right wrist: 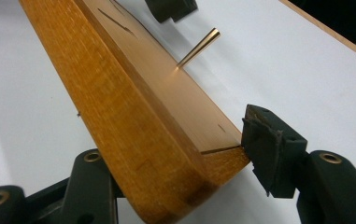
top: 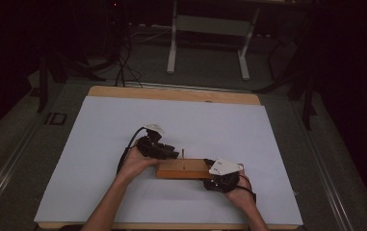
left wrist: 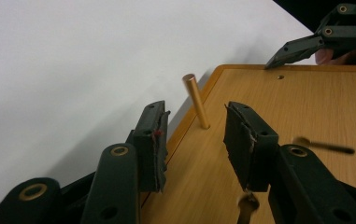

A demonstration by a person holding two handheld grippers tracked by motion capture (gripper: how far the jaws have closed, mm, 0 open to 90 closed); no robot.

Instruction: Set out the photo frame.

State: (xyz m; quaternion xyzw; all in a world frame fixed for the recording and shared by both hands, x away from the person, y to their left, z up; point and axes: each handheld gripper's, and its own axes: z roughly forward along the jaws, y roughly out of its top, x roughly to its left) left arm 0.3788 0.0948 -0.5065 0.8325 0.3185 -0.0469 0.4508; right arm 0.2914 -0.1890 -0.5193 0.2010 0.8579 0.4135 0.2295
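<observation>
**A:** What is on the table, and where?

**B:** A wooden block (top: 183, 168) lies flat on a white table (top: 99, 144), near the person's edge, at about six o'clock from the table's middle. It is a long, thick slab of honey-coloured wood with rounded corners and visible grain. A slim brass peg (left wrist: 195, 100) stands upright from its top face, near the far long edge. In the left gripper view a small hole (left wrist: 280, 77) shows farther along the top.

**A:** How would the block handle?

**B:** I judge it stiff and fairly heavy for its size, with a smooth finish that could slip between pads. Its short ends or long sides offer the firmest hold. The peg looks thin and hard; gripping it low, close to the wood, would probably give the most control.

**A:** What are the grippers doing?

**B:** The left gripper (left wrist: 196, 140) sits over the block's left end, at nine o'clock from the peg in the high view. Its jaws stand apart with nothing between them, pointing toward the peg, which sits just beyond the gap. The right gripper (right wrist: 175, 186) is at the block's right end, at three o'clock. Its jaws straddle that end; one pad (right wrist: 264, 149) touches the corner, but the other is hidden behind the wood, so I cannot tell if it clamps.
</observation>
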